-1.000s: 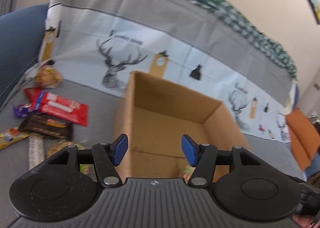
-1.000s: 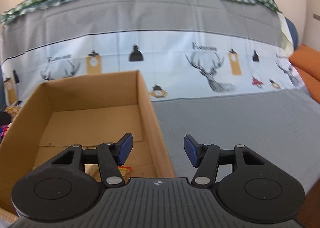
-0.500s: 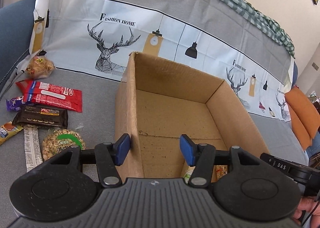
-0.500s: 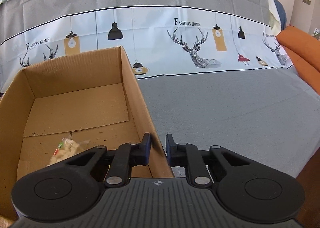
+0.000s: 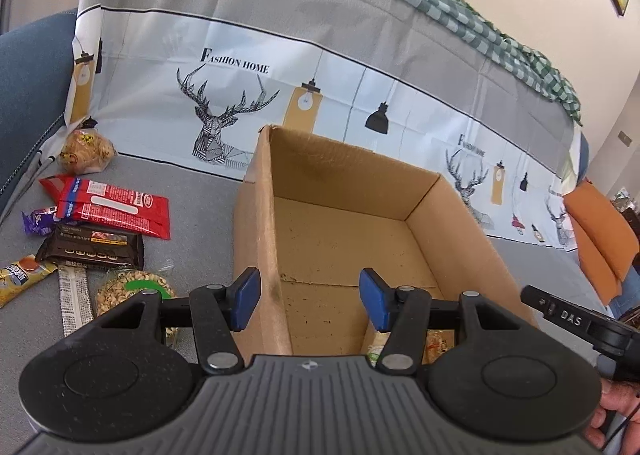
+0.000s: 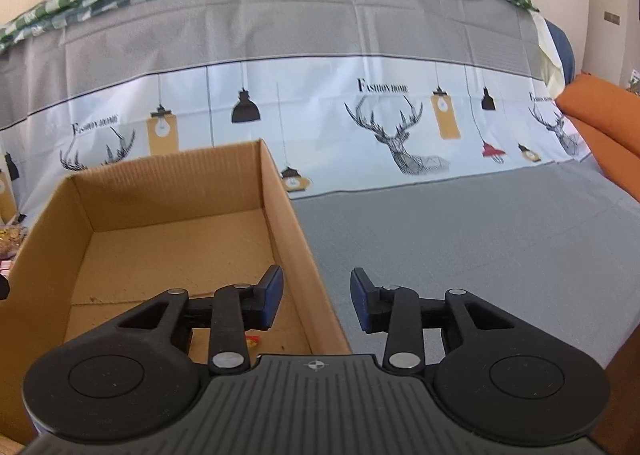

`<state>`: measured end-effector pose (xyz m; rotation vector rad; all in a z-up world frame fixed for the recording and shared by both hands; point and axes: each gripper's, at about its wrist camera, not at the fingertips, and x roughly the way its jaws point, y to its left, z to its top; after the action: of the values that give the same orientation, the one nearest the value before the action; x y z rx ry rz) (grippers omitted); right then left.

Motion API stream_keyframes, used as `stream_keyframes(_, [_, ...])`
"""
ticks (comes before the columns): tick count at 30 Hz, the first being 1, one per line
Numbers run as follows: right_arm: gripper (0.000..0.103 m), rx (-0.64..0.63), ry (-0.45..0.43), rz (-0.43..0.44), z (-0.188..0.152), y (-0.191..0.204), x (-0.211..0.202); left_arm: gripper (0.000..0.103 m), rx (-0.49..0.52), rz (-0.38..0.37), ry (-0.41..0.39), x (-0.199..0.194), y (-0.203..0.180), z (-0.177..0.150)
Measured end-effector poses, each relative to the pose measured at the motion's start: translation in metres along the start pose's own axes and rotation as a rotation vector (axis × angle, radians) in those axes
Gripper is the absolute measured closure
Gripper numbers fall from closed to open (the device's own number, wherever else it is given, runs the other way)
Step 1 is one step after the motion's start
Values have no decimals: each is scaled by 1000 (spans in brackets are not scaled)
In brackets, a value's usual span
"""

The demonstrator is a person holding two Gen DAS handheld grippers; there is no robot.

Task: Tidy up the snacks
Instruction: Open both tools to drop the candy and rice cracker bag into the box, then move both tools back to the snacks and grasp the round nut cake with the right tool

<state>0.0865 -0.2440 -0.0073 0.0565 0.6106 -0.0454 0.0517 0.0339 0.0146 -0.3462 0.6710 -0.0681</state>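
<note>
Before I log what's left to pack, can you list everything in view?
Cardboard box: one, brown, centre of the sofa seat.
Packets in box: at least one, pale, near corner.
Loose snacks: about seven, red, brown, purple, yellow, clear, left of box.
Printed cover: one, grey and white, over sofa.
Orange cushion: one, far right.
Left claw: open, astride the box's left wall.
Right claw: opening, astride the right wall.

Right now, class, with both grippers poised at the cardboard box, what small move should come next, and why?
Probably swing the left gripper leftward toward the snacks, perhaps the peanut pack nearest it. Its jaws are open and empty, snacks lie on the grey cover beside the cardboard box, and the right gripper, opening with nothing between its jaws, faces no loose snacks.
</note>
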Motion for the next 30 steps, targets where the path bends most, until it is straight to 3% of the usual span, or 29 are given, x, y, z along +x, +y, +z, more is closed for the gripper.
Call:
stream_keyframes(5, [61, 3, -38, 58, 1, 10, -13, 56, 0, -97, 6, -24, 12, 11])
stream_keyframes(9, [61, -8, -54, 104, 0, 23, -22, 75, 32, -182, 19, -42, 35, 26])
stream_keyframes(12, [61, -16, -72, 140, 0, 34, -29, 84, 31, -170, -17, -51, 66, 33])
stream_keyframes(15, [62, -19, -98, 191, 0, 46, -36, 84, -115, -134, -37, -52, 117, 23])
stream_keyframes(17, [72, -18, -109, 244, 0, 56, -40, 88, -217, -23, 9, -51, 145, 21])
stream_keyframes(19, [74, -19, -117, 297, 0, 67, -44, 88, -317, -5, 1, -55, 167, 21])
stream_keyframes(23, [74, -40, -113, 388, -1, 98, -48, 88, -410, 25, 70, -47, 189, 17])
stream_keyframes(30, [74, -82, -69, 504, -10, 156, -55, 88, -472, 22, 148, -33, 209, 6])
